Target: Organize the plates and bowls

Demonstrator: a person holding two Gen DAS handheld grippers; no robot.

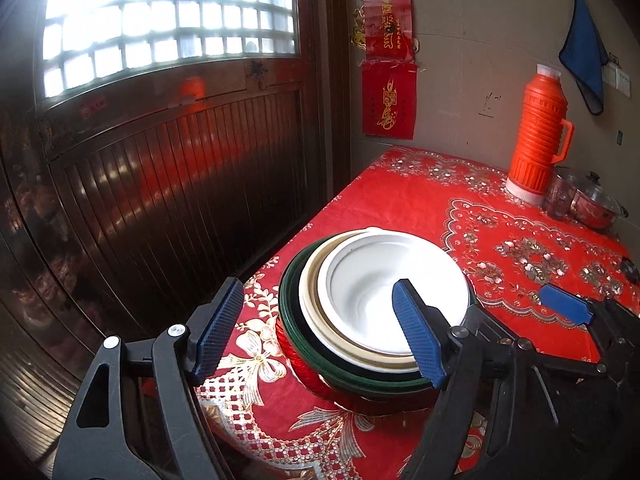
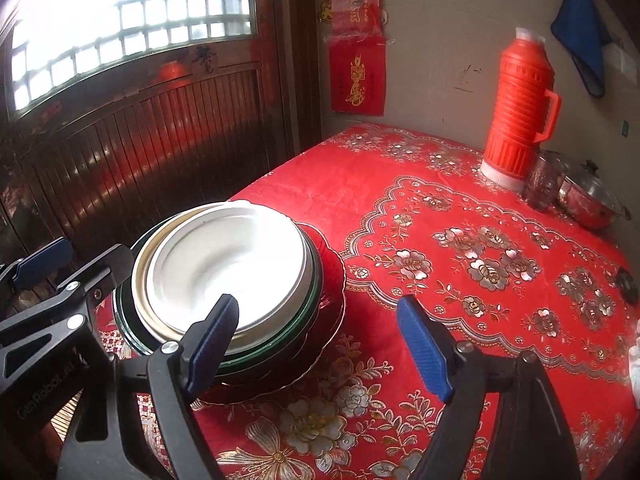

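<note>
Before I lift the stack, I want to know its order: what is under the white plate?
Under the white plate sit a cream dish, a dark green one, then a red plate on the tablecloth. Anything nested between them is hidden.

One stack of dishes (image 1: 376, 320) on the table (image 1: 420, 200). Four layers can be told apart by rim:
- one white dish (image 1: 396, 292) on top
- one cream dish (image 1: 320, 320) under it
- one dark green dish (image 1: 296, 328) below that
- one red scalloped plate (image 2: 332, 312) at the bottom

Whether more are nested inside, cannot tell.

Elsewhere on the table:
- one orange thermos (image 1: 540, 132)
- one glass cup (image 1: 560, 198)
- one lidded pot (image 1: 596, 204)

On the wall:
- one blue cloth (image 1: 584, 56)
- two red paper hangings (image 1: 388, 60)

Two grippers: left gripper (image 1: 316, 328), right gripper (image 2: 320, 344), two blue pads each.
</note>
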